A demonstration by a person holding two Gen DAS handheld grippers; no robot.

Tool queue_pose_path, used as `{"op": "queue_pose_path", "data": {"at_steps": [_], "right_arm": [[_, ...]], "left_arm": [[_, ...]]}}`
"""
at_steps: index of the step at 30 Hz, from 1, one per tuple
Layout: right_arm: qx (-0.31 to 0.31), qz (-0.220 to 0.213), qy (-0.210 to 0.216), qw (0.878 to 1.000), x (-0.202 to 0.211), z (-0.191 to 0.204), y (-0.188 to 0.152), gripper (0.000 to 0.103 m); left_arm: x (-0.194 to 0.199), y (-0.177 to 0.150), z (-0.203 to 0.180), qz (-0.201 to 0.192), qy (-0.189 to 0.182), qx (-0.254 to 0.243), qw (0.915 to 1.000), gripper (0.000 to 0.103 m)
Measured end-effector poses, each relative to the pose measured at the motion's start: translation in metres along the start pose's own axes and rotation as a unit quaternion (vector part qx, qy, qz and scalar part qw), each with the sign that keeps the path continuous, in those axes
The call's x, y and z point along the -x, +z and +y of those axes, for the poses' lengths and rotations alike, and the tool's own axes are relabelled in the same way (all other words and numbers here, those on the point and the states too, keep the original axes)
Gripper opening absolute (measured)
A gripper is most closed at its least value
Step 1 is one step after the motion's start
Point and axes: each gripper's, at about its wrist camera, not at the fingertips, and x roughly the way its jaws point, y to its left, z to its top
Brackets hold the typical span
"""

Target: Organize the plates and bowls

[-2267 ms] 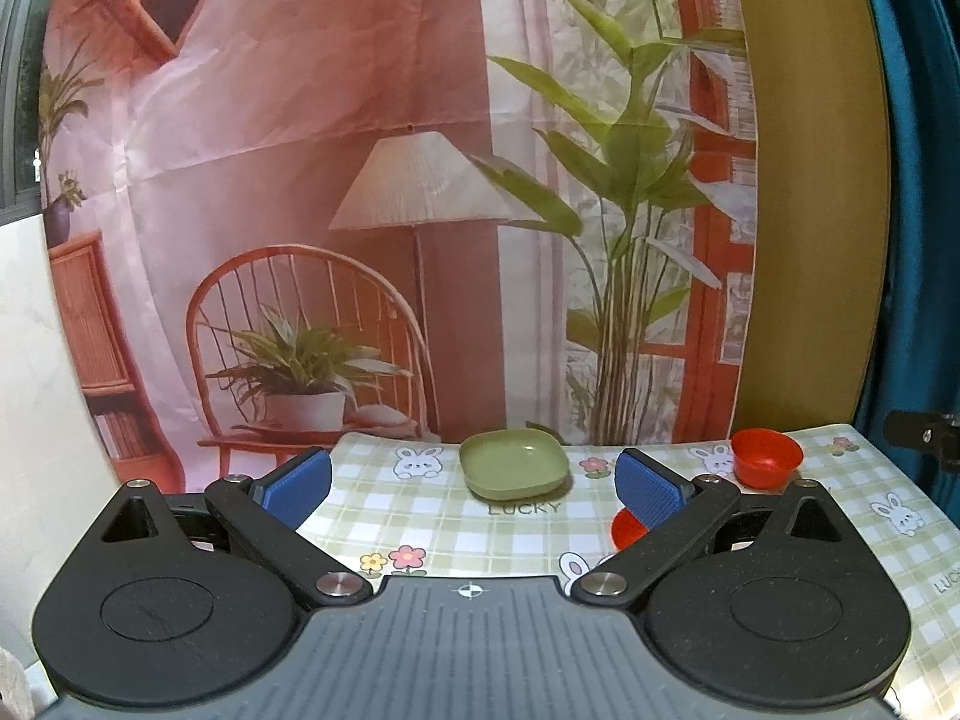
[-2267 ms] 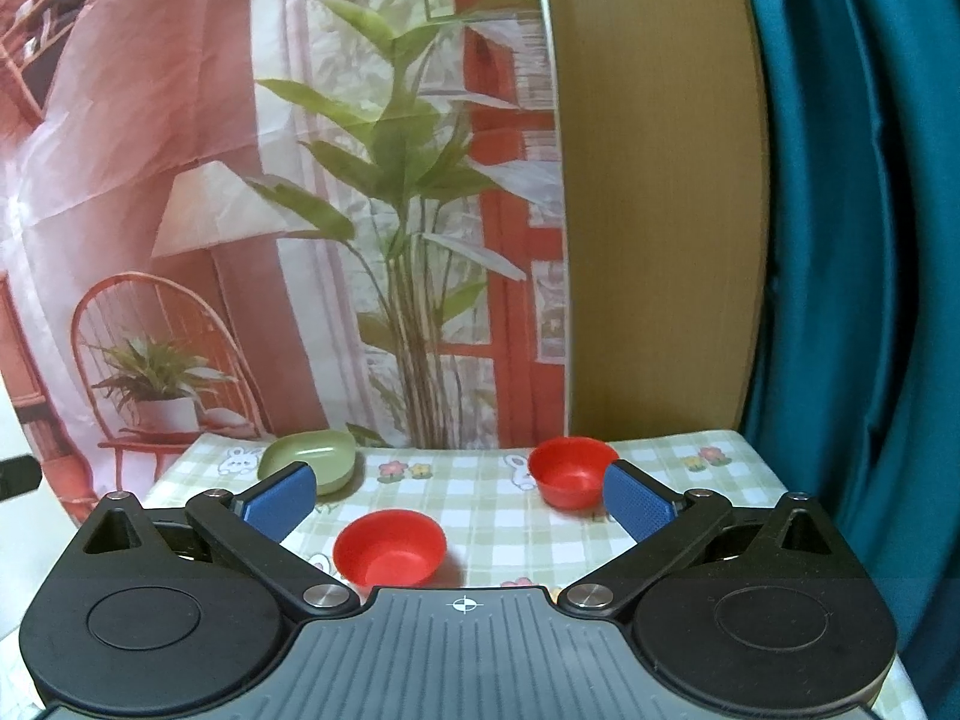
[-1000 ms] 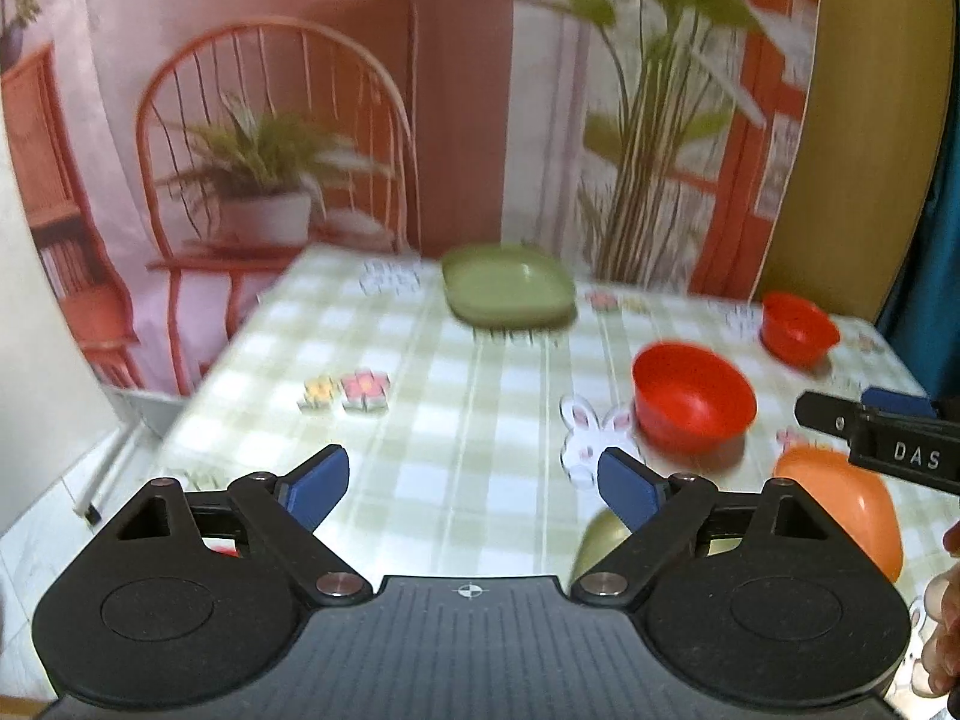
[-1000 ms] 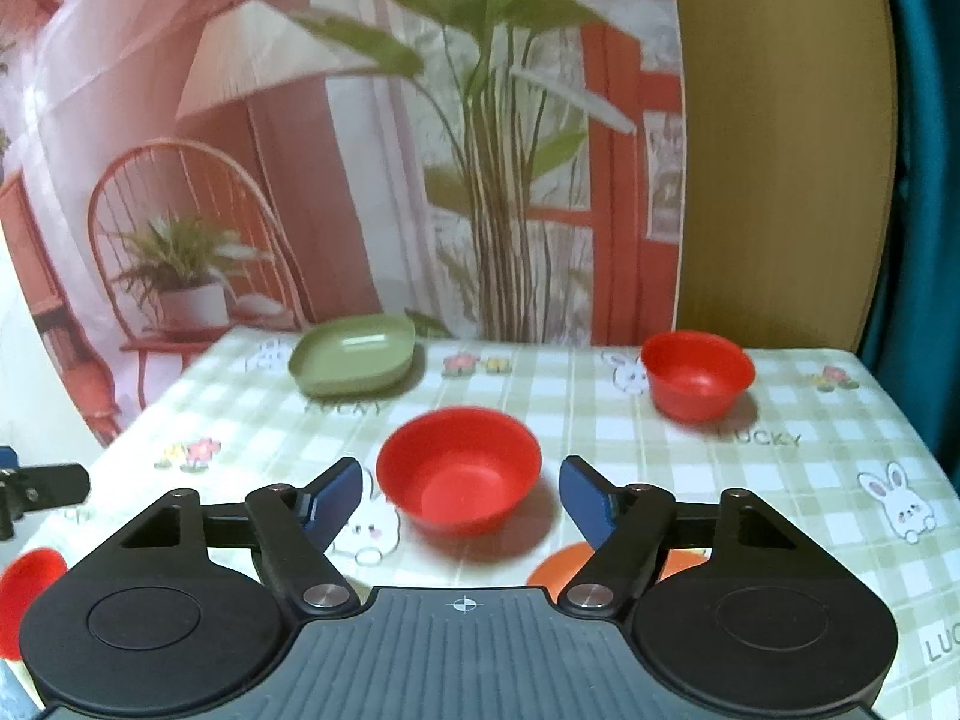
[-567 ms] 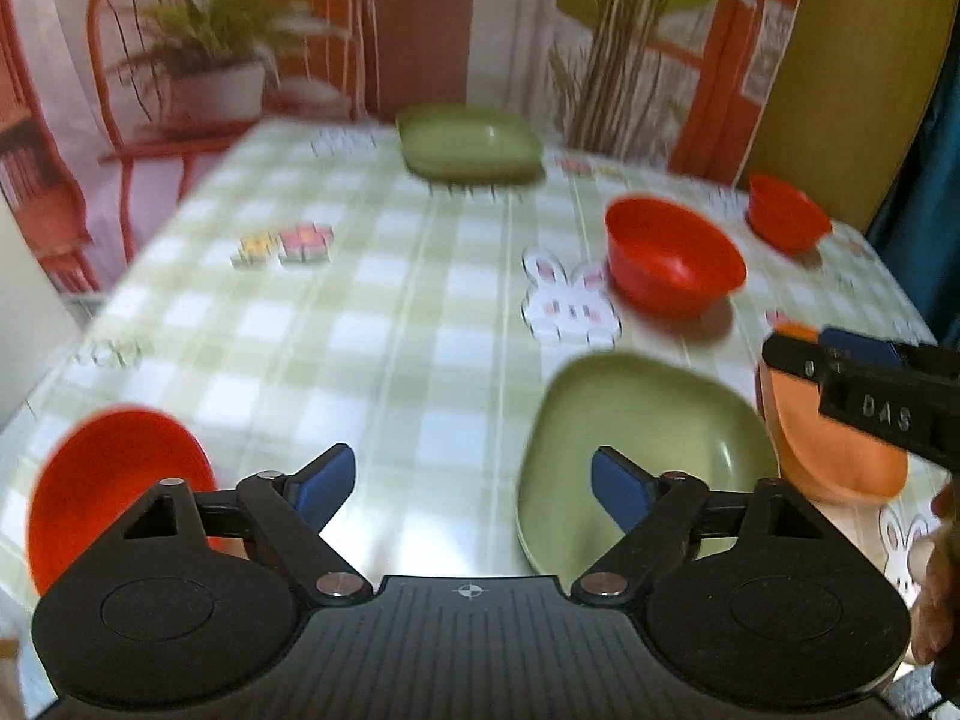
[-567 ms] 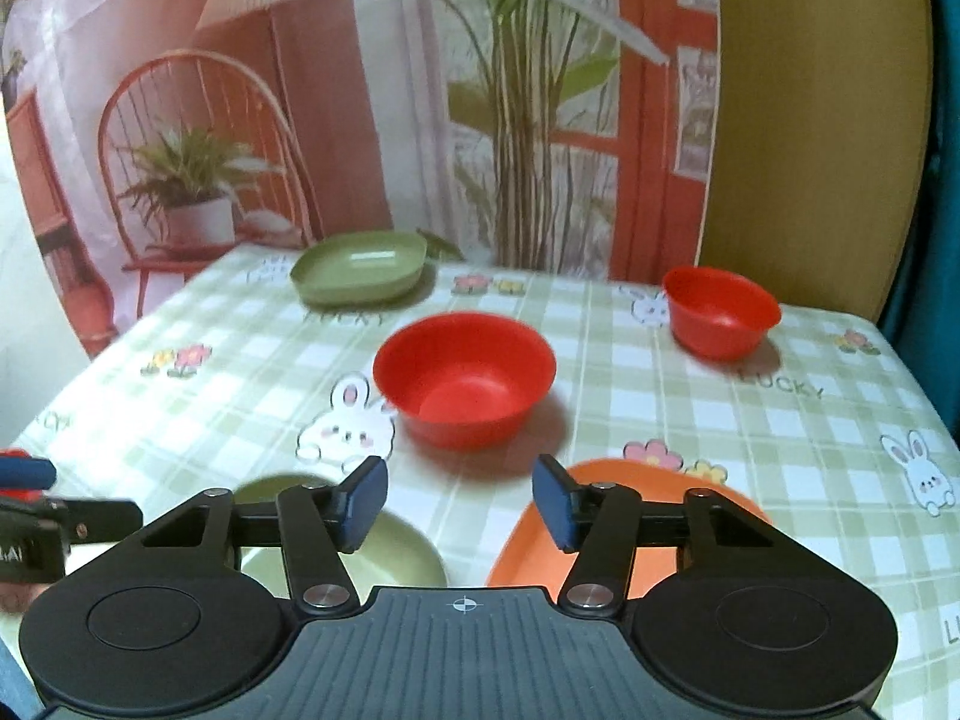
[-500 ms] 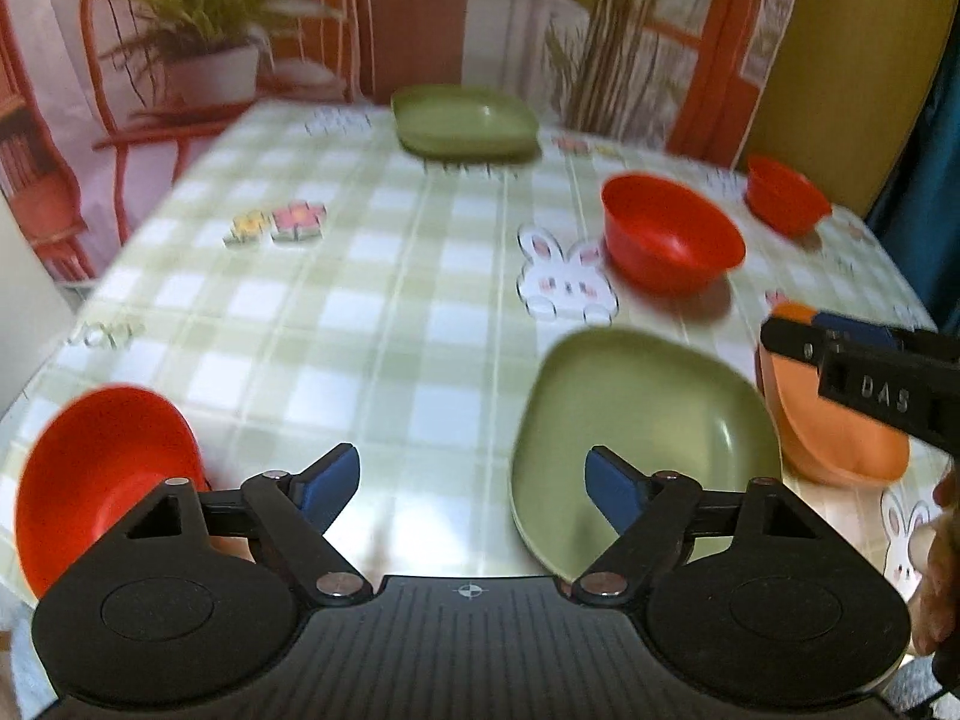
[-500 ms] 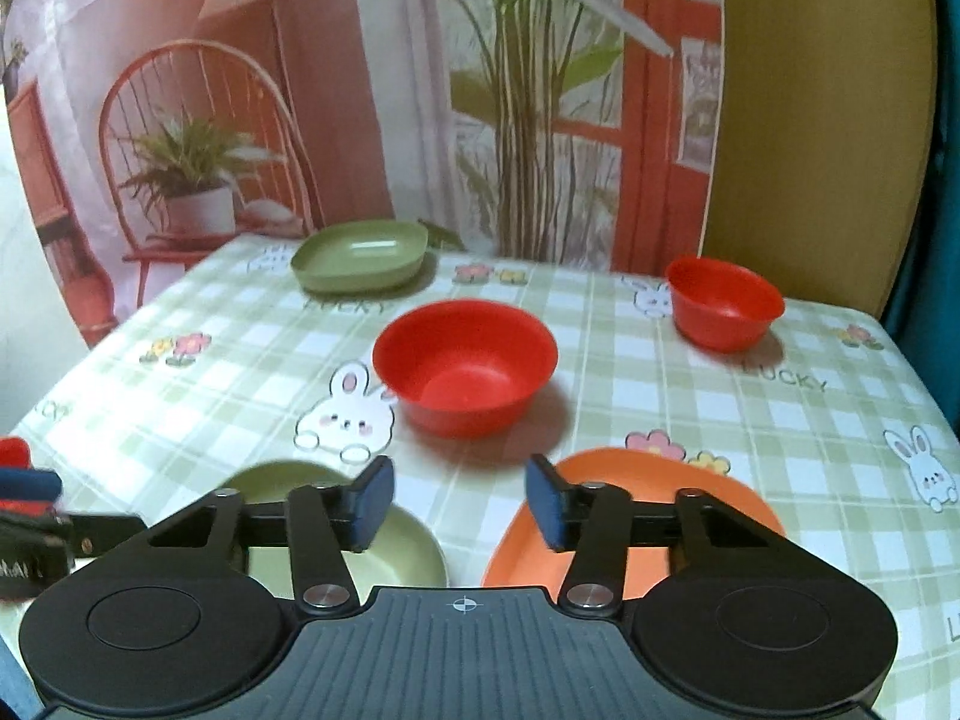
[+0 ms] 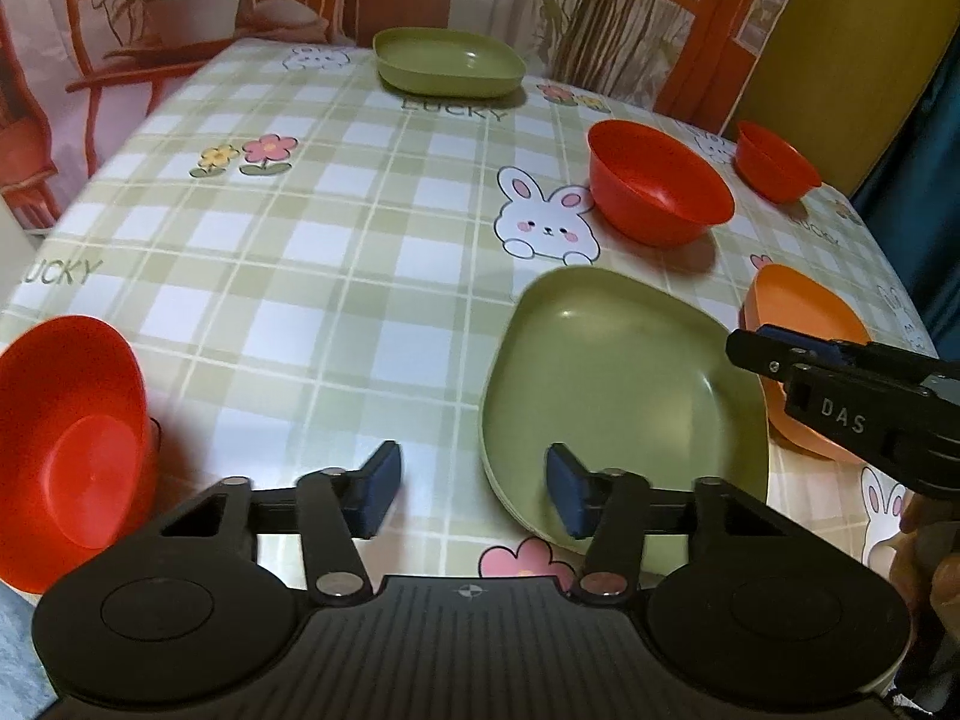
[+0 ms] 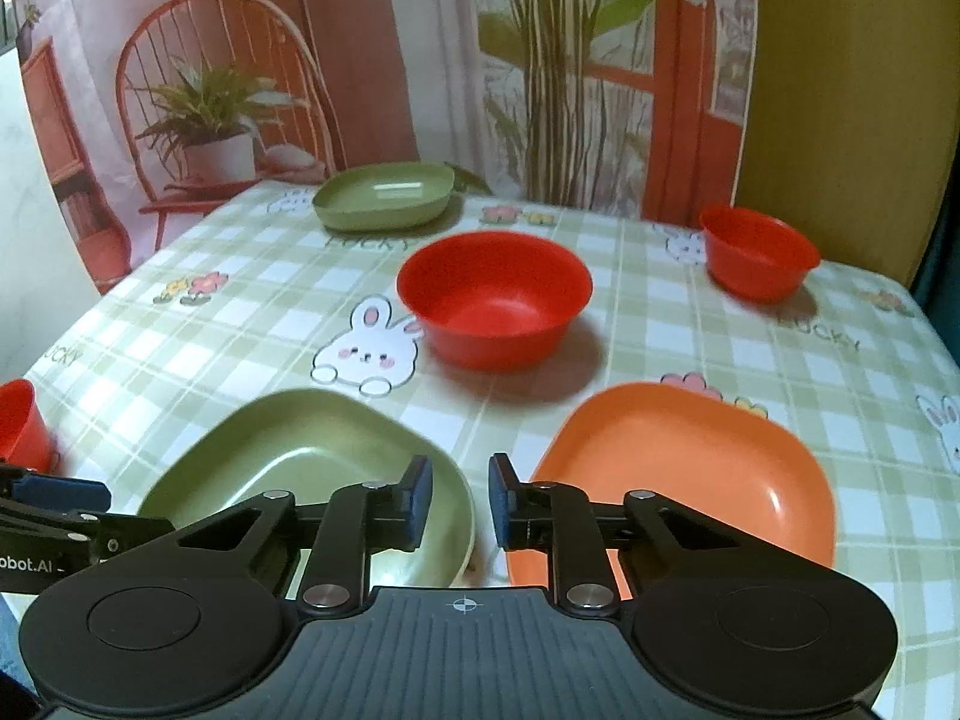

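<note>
A near green plate point(image 9: 624, 384) lies at the table's front, also in the right wrist view point(image 10: 300, 468). An orange plate point(image 10: 690, 468) lies right of it point(image 9: 804, 324). A far green plate point(image 9: 447, 60) sits at the back point(image 10: 384, 195). Three red bowls: middle point(image 9: 657, 183) point(image 10: 495, 294), back right point(image 9: 777, 162) point(image 10: 756, 252), front left point(image 9: 66, 444) point(image 10: 21, 426). My left gripper point(image 9: 474, 495) is open and empty, its right finger over the near green plate's left rim. My right gripper point(image 10: 459, 501) is open and empty, over the gap between the two near plates.
The table wears a green checked cloth point(image 9: 300, 228) with rabbits and flowers. A printed backdrop point(image 10: 360, 60) hangs behind it. A wooden panel point(image 10: 840, 90) and a blue curtain stand at the right. The right gripper's body point(image 9: 852, 402) crosses the left wrist view.
Both grippers have tilted down and come nearer the table front. Both pairs of jaws have narrowed, the right more than the left. The plates and bowls have not moved.
</note>
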Motion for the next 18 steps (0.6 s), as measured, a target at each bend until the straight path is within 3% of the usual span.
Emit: {"op": "queue_pose_path", "data": {"at_steps": [6,18], "right_arm": [[-0.008,0.018,0.0,1.0,-0.006,-0.004,-0.005,0.013],[-0.018,0.036,0.006,0.999,-0.014,-0.005,-0.011,0.008]], "left_arm": [[-0.005,-0.001,0.001,0.007,-0.01,0.006,0.9999,0.03],[-0.006,-0.003,0.006,0.001,-0.014,0.024,0.9996,0.028]]}}
